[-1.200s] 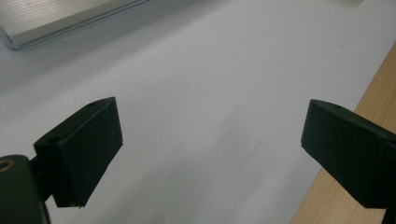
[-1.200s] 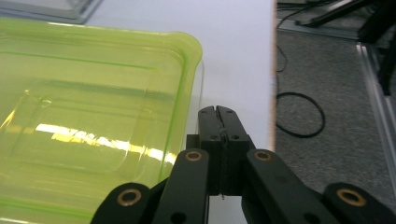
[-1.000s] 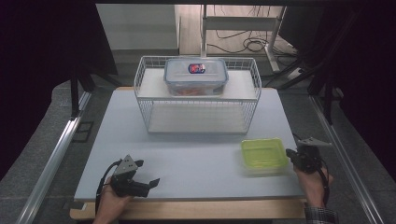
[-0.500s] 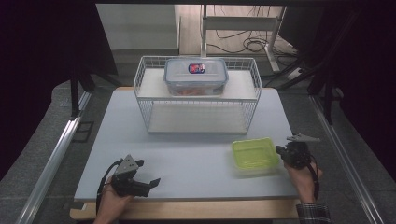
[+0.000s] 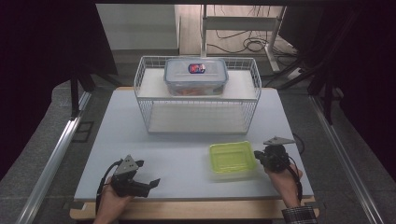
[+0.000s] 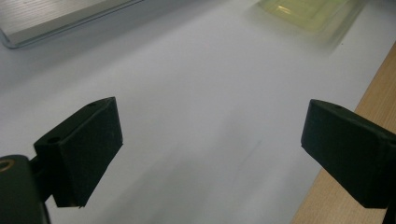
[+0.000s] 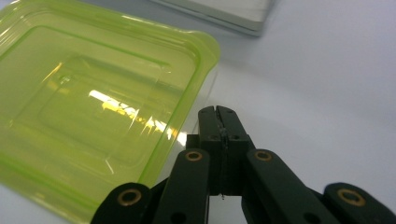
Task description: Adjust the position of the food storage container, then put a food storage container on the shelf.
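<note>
A yellow-green translucent container (image 5: 231, 157) (image 7: 93, 107) lies on the white table (image 5: 177, 149), right of centre near the front. My right gripper (image 5: 258, 158) (image 7: 218, 114) is shut with nothing between its jaws. Its tips sit against the container's right side, just below the rim. My left gripper (image 5: 148, 172) (image 6: 210, 140) rests at the front left with its jaws wide open over bare table. The container (image 6: 308, 9) appears blurred at the far top of the left gripper view.
A white wire basket (image 5: 201, 116) stands at the back centre of the table. On its upper shelf sits a clear lidded box (image 5: 196, 74) with a label on top. A wooden strip (image 5: 196, 210) runs along the table's front edge.
My right gripper has moved left across the table, and the yellow-green container has slid left ahead of it. The left gripper has stayed where it was.
</note>
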`<move>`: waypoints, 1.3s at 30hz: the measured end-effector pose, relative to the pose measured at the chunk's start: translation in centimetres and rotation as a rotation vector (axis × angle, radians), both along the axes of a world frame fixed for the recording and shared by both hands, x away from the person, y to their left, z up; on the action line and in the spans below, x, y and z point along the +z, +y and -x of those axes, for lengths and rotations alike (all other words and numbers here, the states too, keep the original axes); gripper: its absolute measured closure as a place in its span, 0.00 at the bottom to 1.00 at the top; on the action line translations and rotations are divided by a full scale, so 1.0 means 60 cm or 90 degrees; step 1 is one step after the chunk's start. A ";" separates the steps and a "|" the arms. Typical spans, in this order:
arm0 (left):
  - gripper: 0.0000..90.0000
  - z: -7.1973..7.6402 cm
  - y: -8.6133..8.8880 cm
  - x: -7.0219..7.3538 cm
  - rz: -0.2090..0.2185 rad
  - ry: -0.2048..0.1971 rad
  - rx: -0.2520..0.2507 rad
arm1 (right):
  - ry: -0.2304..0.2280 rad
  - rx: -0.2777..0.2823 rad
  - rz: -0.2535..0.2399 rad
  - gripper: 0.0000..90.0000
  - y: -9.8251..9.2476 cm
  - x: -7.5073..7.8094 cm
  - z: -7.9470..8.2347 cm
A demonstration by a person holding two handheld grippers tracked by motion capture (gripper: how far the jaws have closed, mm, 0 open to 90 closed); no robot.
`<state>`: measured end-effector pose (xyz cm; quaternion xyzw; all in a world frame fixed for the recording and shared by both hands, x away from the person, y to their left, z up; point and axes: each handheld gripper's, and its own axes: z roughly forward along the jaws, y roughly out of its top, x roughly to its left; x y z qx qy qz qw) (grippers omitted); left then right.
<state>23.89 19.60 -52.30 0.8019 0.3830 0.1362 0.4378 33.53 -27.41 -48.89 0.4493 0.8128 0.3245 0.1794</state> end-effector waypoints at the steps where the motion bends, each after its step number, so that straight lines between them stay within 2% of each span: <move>1: 0.06 0.000 0.000 0.000 -0.001 0.001 0.000 | 0.001 0.014 -0.004 0.99 0.013 0.000 0.004; 4: 0.06 -0.001 -0.001 0.000 -0.003 0.002 -0.001 | 0.002 0.026 -0.009 0.99 0.026 0.000 0.006; 9: 0.06 -0.001 -0.001 -0.001 -0.003 0.003 -0.001 | 0.005 0.069 -0.026 0.99 0.067 -0.003 0.014; 14: 0.06 -0.001 -0.001 -0.001 -0.003 0.002 -0.001 | 0.012 0.097 -0.034 0.99 0.091 -0.004 0.021; 22: 0.06 -0.001 -0.001 -0.002 -0.005 0.005 -0.003 | 0.016 0.135 -0.032 0.99 0.124 -0.007 0.034; 25: 0.06 -0.001 -0.001 -0.002 -0.005 0.008 -0.002 | 0.009 0.136 -0.025 0.93 0.123 -0.005 0.035; 26: 0.06 0.000 0.000 -0.002 -0.005 0.010 -0.001 | 0.000 0.127 -0.022 0.84 0.117 -0.003 0.033; 29: 0.07 -0.001 0.000 -0.002 0.003 0.019 -0.002 | -0.004 0.120 -0.025 0.76 0.111 -0.002 0.033; 30: 0.07 -0.002 0.000 -0.002 0.002 0.022 -0.003 | -0.007 0.116 -0.029 0.67 0.106 -0.001 0.032; 35: 0.06 -0.003 -0.008 -0.005 -0.016 0.014 -0.013 | -0.013 0.125 -0.049 0.58 0.099 0.006 0.034; 39: 0.06 -0.009 -0.016 0.006 0.002 0.025 -0.014 | -0.003 0.126 -0.077 0.52 0.097 0.009 0.034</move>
